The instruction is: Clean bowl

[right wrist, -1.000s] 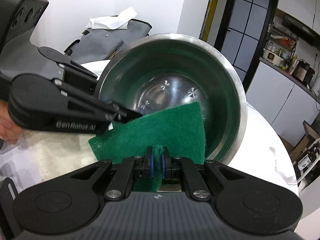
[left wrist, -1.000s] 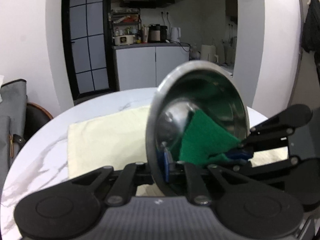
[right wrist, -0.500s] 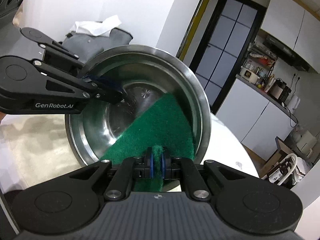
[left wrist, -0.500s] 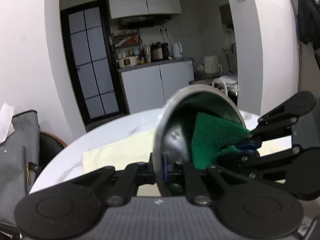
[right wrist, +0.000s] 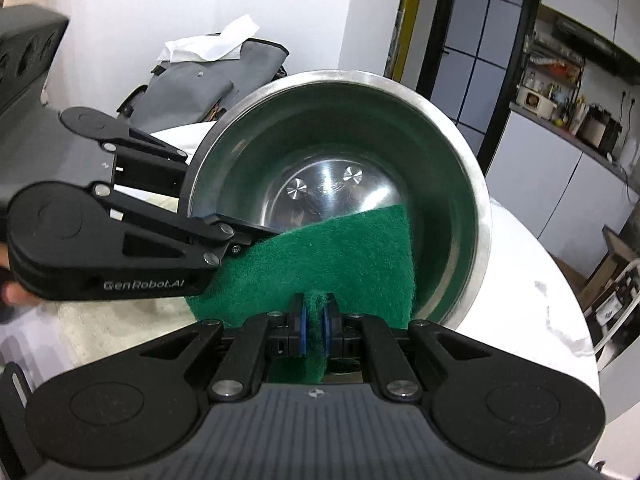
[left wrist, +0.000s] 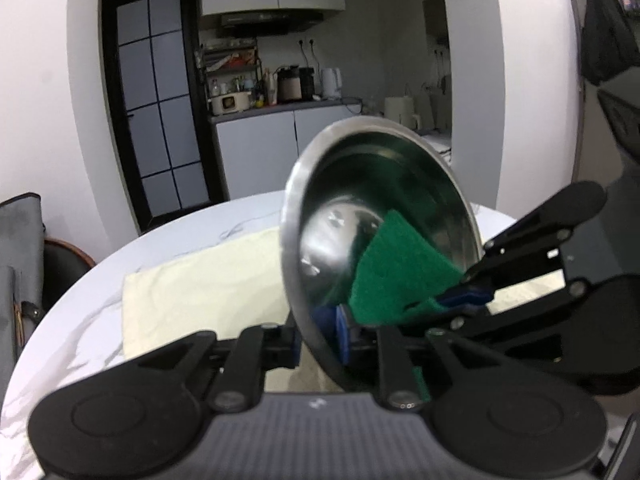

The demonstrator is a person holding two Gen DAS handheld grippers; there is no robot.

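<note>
A steel bowl (left wrist: 376, 176) (right wrist: 320, 168) is tipped on its side above the table, its mouth facing my right gripper. My left gripper (left wrist: 318, 340) straddles the bowl's rim, one blue pad inside and one outside. Its jaws are opening, and the pads still look to be touching the wall. In the right wrist view, one of its fingers (right wrist: 224, 232) reaches in over the rim from the left. My right gripper (right wrist: 316, 332) (left wrist: 464, 300) is shut on a green scouring pad (right wrist: 344, 256) (left wrist: 396, 272). The pad lies against the lower inside wall.
A pale yellow cloth (left wrist: 200, 296) lies on the round white marble table (left wrist: 80, 320) (right wrist: 532, 264) under the bowl. A grey bag (right wrist: 224, 64) with white paper on it stands past the table's edge. A person's hand (right wrist: 12, 296) shows at the left edge. Kitchen cabinets are behind.
The scouring pad slid across the bowl's inside, first up to a point, then back low and wide. The bowl's tilt shifted a little. The left jaws have parted slightly around the rim.
</note>
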